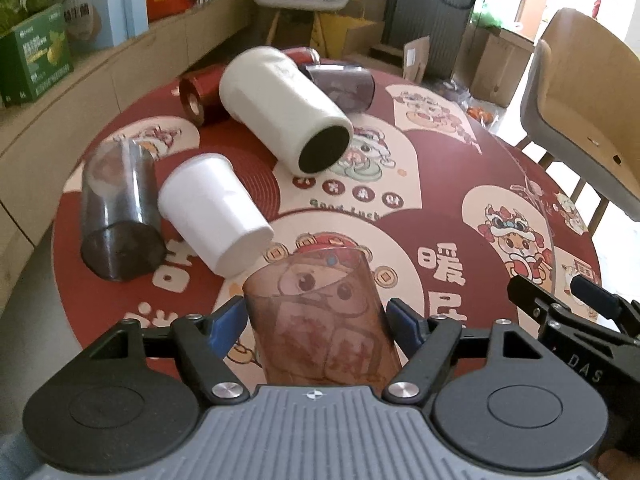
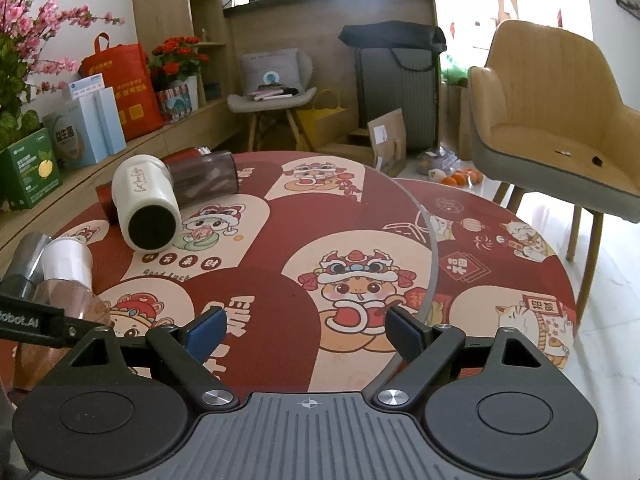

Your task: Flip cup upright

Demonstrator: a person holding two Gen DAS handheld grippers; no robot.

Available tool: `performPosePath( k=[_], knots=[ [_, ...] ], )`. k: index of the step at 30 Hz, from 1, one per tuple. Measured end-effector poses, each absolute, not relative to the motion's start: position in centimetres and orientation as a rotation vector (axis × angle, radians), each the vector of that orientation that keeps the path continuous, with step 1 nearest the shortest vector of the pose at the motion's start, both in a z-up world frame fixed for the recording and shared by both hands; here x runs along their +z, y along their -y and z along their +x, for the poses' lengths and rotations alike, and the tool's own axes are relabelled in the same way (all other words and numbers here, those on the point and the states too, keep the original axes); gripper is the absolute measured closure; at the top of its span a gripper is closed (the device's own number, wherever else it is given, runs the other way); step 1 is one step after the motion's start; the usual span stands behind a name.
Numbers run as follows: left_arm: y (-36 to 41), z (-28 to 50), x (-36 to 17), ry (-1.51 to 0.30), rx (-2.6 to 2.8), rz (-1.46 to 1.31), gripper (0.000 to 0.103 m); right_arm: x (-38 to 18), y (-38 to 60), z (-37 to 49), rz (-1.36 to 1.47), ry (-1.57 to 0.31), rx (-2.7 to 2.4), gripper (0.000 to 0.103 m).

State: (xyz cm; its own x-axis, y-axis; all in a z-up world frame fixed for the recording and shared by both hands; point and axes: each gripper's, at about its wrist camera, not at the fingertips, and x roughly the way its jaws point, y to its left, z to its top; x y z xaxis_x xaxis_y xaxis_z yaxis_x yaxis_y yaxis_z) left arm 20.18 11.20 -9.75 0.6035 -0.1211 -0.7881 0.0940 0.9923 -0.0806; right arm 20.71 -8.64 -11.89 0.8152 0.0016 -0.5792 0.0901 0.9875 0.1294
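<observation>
A clear brown-tinted cup (image 1: 320, 320) stands between the blue pads of my left gripper (image 1: 318, 322), with a pad close on each side; it also shows in the right wrist view (image 2: 60, 304) at the left edge. Whether the pads press it I cannot tell. My right gripper (image 2: 306, 334) is open and empty above the table, and its tip (image 1: 560, 308) shows at the right in the left wrist view. Several other cups lie on their sides: a white paper cup (image 1: 214, 214), a smoky clear cup (image 1: 120, 216), a tall cream cup (image 1: 284, 106), a red cup (image 1: 200, 96) and a dark clear cup (image 1: 344, 86).
The round table (image 2: 360, 216) has a red cartoon cloth under a glass turntable. A beige armchair (image 2: 556, 128) stands at the right. A low wooden shelf (image 1: 100, 80) with boxes and flowers runs along the left. A small chair and a suitcase stand behind.
</observation>
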Motion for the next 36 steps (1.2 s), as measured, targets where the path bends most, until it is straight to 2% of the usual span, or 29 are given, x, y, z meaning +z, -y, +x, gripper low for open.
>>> performPosePath(
  k=[21, 27, 36],
  knots=[
    [-10.3, 16.8, -9.1, -0.594, -0.13, 0.186, 0.027, -12.1, 8.4, 20.9, 0.149, -0.622, -0.042, 0.019],
    [-10.8, 16.3, -9.9, -0.594, -0.123, 0.185, 0.031, -12.1, 8.4, 20.9, 0.15, -0.622, -0.044, 0.019],
    [-11.1, 16.6, -10.7, -0.638, -0.134, 0.165, 0.032, -12.2, 7.9, 20.9, 0.145, -0.624, -0.021, 0.019]
  ],
)
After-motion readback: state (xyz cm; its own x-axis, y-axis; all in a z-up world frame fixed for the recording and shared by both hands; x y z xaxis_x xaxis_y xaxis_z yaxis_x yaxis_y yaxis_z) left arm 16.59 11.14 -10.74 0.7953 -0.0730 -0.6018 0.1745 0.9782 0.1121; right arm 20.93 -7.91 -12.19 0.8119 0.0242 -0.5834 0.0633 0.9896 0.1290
